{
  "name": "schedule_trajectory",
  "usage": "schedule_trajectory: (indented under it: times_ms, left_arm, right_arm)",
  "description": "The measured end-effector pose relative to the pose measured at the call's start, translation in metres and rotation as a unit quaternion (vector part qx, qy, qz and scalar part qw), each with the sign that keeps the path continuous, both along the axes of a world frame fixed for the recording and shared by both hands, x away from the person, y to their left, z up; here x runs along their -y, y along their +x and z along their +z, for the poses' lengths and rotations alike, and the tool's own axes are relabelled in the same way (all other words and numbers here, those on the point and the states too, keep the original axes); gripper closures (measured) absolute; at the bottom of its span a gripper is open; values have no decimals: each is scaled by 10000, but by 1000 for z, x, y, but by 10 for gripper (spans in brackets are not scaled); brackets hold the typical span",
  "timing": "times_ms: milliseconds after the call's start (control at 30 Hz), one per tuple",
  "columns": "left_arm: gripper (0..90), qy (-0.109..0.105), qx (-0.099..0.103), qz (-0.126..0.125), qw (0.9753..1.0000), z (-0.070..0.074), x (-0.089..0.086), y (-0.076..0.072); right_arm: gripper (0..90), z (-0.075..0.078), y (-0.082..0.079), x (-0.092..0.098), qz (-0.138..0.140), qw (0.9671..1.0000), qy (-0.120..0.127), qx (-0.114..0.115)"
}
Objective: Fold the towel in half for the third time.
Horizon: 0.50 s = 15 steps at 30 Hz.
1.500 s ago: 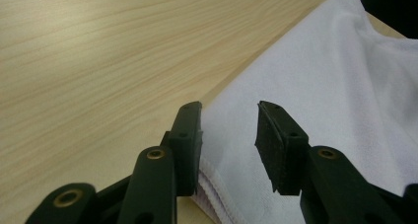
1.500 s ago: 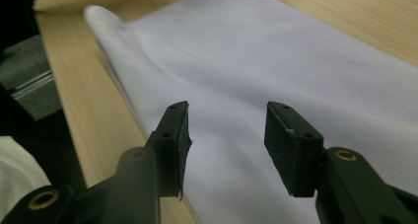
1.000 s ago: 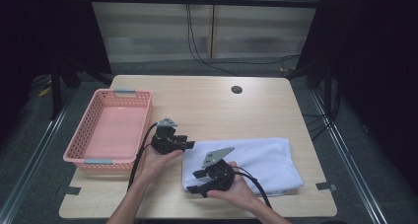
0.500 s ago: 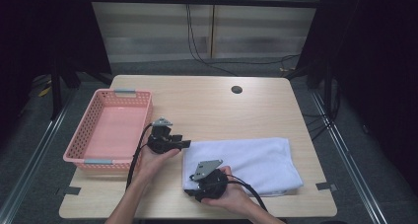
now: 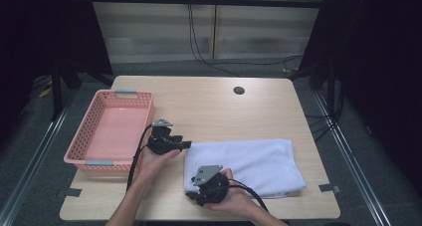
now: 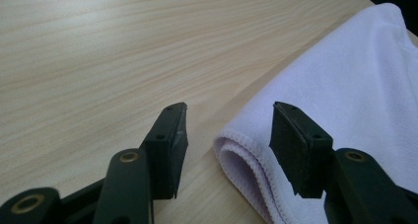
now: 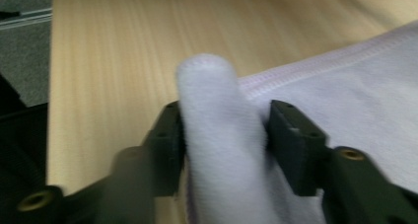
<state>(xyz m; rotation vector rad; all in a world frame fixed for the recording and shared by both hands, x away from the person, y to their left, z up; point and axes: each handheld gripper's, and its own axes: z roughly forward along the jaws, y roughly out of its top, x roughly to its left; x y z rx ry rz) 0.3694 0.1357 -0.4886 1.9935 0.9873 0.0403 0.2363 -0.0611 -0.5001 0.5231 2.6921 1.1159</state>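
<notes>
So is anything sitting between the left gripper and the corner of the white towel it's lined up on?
Nothing visible. The left gripper has its jaws open with the folded corner of the white towel right in the gap, and bare table around it. The right gripper already pinches the towel's other near corner.
</notes>
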Motion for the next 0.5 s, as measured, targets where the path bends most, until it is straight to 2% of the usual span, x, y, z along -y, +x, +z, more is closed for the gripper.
schedule_trajectory:
  times_ms: [67, 133, 233, 267, 367, 400, 433, 500]
  left_arm:
    - [473, -12, -13, 10, 10000, 0, 1, 0]
    - [456, -28, -13, 28, 10000, 0, 1, 0]
    - [415, 17, -17, 67, 10000, -2, -1, 2]
    - [405, 38, -8, 102, 9999, -3, -1, 3]
    - [385, 116, 29, 120, 9999, -4, -1, 3]
    - [379, 96, 30, 102, 9999, -4, -1, 4]
    - [379, 100, 32, 74, 9999, -4, -1, 4]
    - [378, 76, 68, 158, 9998, -4, -2, 5]
  right_arm:
    - [657, -1, 3, 4, -53, 9999, 71, 62]
    - [681, -1, 5, 6, -36, 9999, 52, 118]
    - [749, 1, 6, 4, -140, 9999, -39, 81]
    - [766, 1, 9, 6, -199, 9998, 38, -88]
    - [794, 1, 12, 9, -349, 9985, 229, -362]
    - [803, 3, 15, 12, -445, 9967, 373, -570]
    - [806, 6, 17, 15, -534, 9948, 585, -648]
    - [810, 15, 22, 22, -634, 9926, 820, -636]
